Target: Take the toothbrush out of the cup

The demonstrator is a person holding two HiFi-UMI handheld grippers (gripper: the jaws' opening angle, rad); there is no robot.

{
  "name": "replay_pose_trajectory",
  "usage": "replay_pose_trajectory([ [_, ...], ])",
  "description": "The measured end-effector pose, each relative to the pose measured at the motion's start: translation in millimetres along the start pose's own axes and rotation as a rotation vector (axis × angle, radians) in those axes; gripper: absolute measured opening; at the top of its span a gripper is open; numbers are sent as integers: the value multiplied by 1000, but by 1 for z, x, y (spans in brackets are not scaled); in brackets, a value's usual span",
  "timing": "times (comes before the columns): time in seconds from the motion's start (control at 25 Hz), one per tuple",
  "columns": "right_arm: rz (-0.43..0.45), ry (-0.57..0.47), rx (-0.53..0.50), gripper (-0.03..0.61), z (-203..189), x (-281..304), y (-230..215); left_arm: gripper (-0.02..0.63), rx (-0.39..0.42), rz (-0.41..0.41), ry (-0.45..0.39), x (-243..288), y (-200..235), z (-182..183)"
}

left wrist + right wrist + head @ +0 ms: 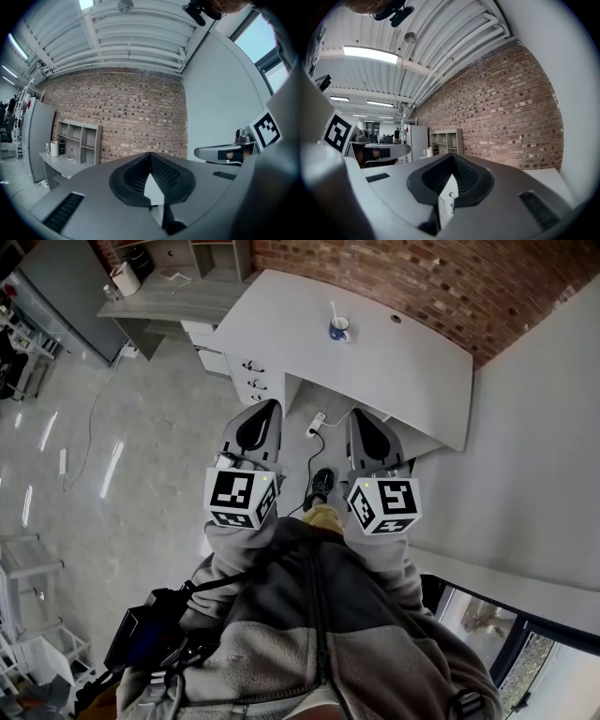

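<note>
I have both tools tucked in close to the body at the centre of the head view, well apart from the work. The left gripper (272, 409) has its jaws closed tip to tip with nothing between them, and its own view confirms this (150, 157). The right gripper (362, 416) is the same: jaws together and empty (451, 157).

The cup (339, 330) stands near the top centre of the head view on the white desk (412, 362), with the toothbrush (333, 311) sticking up out of it and leaning slightly toward the upper left. Neither gripper view shows the cup.

As I judge it, the approach has not begun. To do it well, I would walk in until the cup sits low in a gripper view. I would open one pair of jaws before reaching the handle and come in from above the rim. I would pinch the bare handle and lift along its lean so the cup does not tip. The other gripper could steady the cup's side.
</note>
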State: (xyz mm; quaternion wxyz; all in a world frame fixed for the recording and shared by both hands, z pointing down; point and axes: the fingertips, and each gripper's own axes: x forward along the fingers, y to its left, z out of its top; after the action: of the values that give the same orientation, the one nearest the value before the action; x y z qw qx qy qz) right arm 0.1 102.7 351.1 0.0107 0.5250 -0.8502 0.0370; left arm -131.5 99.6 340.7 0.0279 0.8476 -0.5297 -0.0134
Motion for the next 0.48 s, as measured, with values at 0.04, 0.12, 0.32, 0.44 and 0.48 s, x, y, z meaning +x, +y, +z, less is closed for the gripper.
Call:
replay_pose_trajectory([
  [0.04,-4,1,2,0,1,7,-8,5,-1,1,4,10,2,-1],
  [0.12,-10,6,9,0,1,22,-24,5,-4,1,11,32,5,-2],
  [0.32,9,19,25,0,3,64,-69,5,-2,-14,24,99,6,1],
  [0.44,23,23,29,0,9,89,-98,5,3,-32,33,142,3,4],
  [0.48,29,22,29,0,11,97,-108,5,7,-33,32,157,2,7],
])
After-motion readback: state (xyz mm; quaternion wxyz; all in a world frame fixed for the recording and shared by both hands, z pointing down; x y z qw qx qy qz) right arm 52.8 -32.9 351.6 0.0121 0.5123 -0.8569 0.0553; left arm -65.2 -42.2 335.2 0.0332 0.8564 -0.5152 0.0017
